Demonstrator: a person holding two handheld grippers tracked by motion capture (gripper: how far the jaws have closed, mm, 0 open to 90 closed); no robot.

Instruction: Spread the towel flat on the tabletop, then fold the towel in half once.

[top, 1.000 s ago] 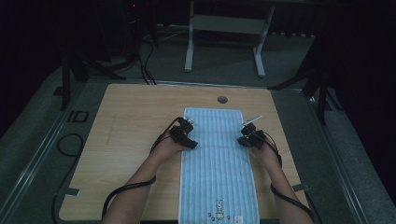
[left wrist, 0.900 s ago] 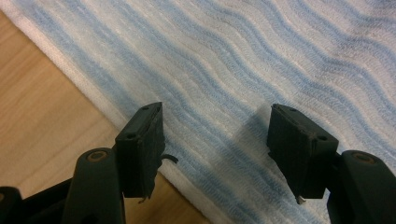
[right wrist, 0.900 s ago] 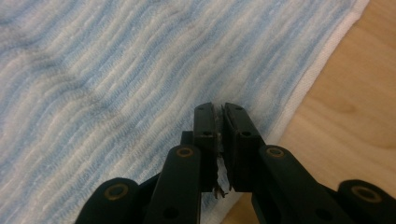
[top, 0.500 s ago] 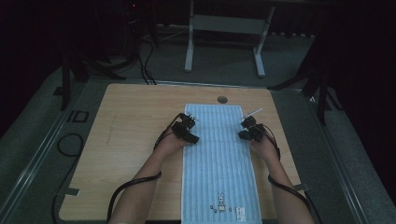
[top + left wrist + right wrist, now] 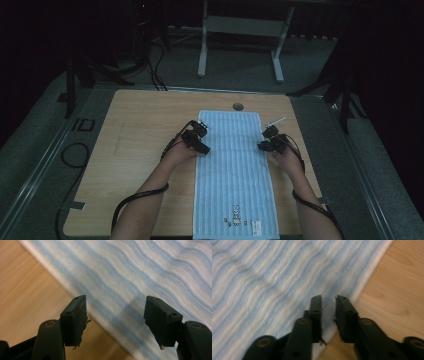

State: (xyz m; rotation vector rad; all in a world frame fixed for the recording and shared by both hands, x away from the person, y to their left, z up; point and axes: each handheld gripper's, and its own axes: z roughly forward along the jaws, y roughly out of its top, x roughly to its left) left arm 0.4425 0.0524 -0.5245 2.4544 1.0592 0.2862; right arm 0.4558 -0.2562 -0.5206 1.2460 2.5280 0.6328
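Observation:
A light blue striped towel (image 5: 232, 175) lies flat and lengthwise on the wooden table (image 5: 140, 130), with a small bunny print (image 5: 234, 218) at its near end. My left gripper (image 5: 203, 147) rests at the towel's left edge. In the left gripper view this gripper (image 5: 115, 312) is wide open, one jaw over wood and the other over the towel (image 5: 140, 272), with nothing between them. My right gripper (image 5: 262, 146) sits at the right edge. In the right gripper view its jaws (image 5: 328, 300) have just been opening to a narrow gap over the towel's (image 5: 267, 277) hem, with no cloth pinched.
A round cable hole (image 5: 238, 106) sits in the table just beyond the towel's far end. A white metal stand (image 5: 240, 25) and loose cables (image 5: 150, 65) are on the dark floor behind. Bare wood lies on either side of the towel.
The towel has slid a little away from the person, its far edge now nearer the cable hole. Both hands have stayed almost where they were.

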